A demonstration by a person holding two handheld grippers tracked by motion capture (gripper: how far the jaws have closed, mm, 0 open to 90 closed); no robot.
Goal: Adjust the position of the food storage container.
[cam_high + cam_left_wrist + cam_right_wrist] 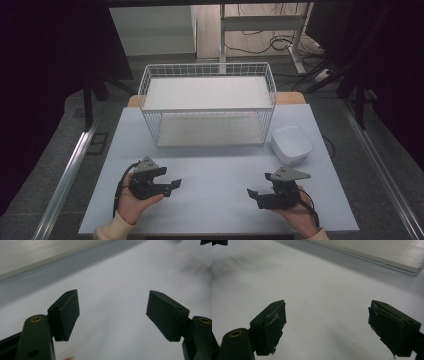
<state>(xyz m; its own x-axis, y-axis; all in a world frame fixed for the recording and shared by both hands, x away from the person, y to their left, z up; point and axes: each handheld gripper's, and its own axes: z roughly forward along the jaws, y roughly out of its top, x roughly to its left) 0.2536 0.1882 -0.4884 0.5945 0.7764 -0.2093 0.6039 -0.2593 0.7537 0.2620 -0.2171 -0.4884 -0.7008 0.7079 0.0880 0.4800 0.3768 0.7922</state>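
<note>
Both hands rest on the white table [215,175], each holding a black gripper. My left gripper [176,185] lies at the front left and points right toward the middle; in the left gripper view its jaws [112,315] stand wide apart with bare tabletop between them. My right gripper [252,194] lies at the front right and points left; its jaws [327,327] are also spread, with nothing between the worn pads [274,327]. The two grippers face each other across a gap of bare table.
A white wire basket rack [207,102] with two shelves stands at the back middle of the table. A white square bowl [292,144] sits right of it, just beyond the right gripper. Metal rails [65,175] run along both table sides.
</note>
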